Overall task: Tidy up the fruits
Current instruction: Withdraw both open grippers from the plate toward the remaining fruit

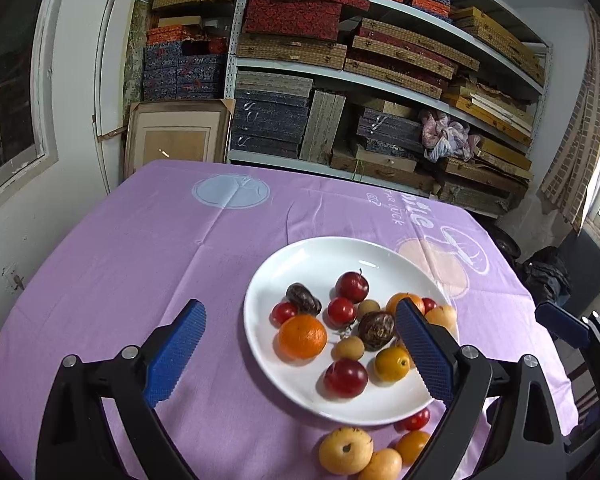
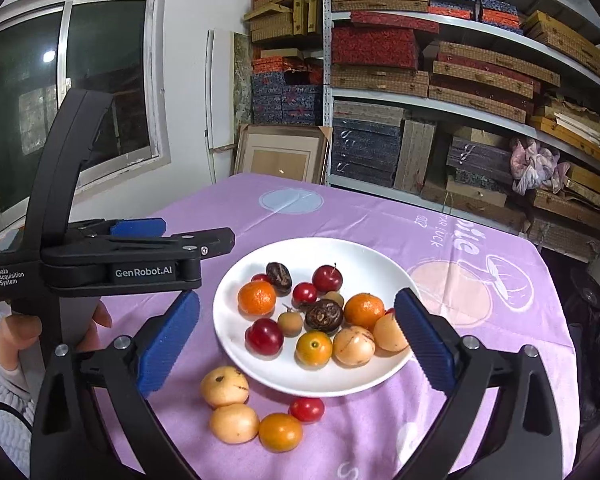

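At the left, the left hand-held gripper is held above the purple-clothed table with its blue pads spread wide and nothing between them, evidently ready for another fruit. The white plate sits at the middle, already gathering most of the fruits: oranges, red plums, dark passion fruits. Four fruits remain on the cloth just beside the plate's near rim, among them a pale yellow fruit and a cherry tomato. At the right, the right hand-held gripper likewise stands wide open and empty.
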The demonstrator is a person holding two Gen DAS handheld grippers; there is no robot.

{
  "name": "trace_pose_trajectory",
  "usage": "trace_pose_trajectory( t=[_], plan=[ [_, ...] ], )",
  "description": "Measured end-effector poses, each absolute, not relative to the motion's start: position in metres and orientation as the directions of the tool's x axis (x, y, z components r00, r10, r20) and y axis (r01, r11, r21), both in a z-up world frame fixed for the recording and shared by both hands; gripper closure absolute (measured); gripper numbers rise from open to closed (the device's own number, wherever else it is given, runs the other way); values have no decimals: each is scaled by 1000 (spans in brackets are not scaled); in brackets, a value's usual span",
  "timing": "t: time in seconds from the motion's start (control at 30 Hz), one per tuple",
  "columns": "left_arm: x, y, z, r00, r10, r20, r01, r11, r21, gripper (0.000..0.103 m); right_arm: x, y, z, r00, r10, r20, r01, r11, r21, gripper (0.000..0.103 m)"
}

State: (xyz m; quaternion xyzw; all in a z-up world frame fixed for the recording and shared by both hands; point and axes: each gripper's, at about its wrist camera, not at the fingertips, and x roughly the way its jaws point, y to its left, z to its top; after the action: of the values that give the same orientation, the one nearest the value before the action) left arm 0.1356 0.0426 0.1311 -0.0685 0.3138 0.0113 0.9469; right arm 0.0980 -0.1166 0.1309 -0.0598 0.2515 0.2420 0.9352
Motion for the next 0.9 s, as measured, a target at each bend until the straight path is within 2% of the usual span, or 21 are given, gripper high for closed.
trace_pose_trajectory(
  t=[0.2, 0.37, 0.47, 0.77, 0.9],
  plan=[
    [116, 23, 81, 724, 25, -690, -41, 999, -7, 7, 87, -127, 85, 728, 346, -592, -433, 902, -5, 7],
    [96, 13, 46, 692, 13, -722, -19, 1000, -1, 7, 80, -157, 48, 705, 365, -608, -367, 921, 127, 7],
    [90, 12, 36, 695, 45, -718, -30, 999, 34, 7, 79, -175, 33, 694, 396, -602, -326, 917, 227, 7],
    [90, 17, 36, 699, -39, -714, 11, 999, -43, 6, 86, -155, 20, 643, 386, -661, -370, 913, 172, 7],
    [87, 7, 36, 701, -39, -712, 38, 999, -17, 6, 89, -151, 19, 630, 383, -676, -376, 912, 166, 7]
  ],
)
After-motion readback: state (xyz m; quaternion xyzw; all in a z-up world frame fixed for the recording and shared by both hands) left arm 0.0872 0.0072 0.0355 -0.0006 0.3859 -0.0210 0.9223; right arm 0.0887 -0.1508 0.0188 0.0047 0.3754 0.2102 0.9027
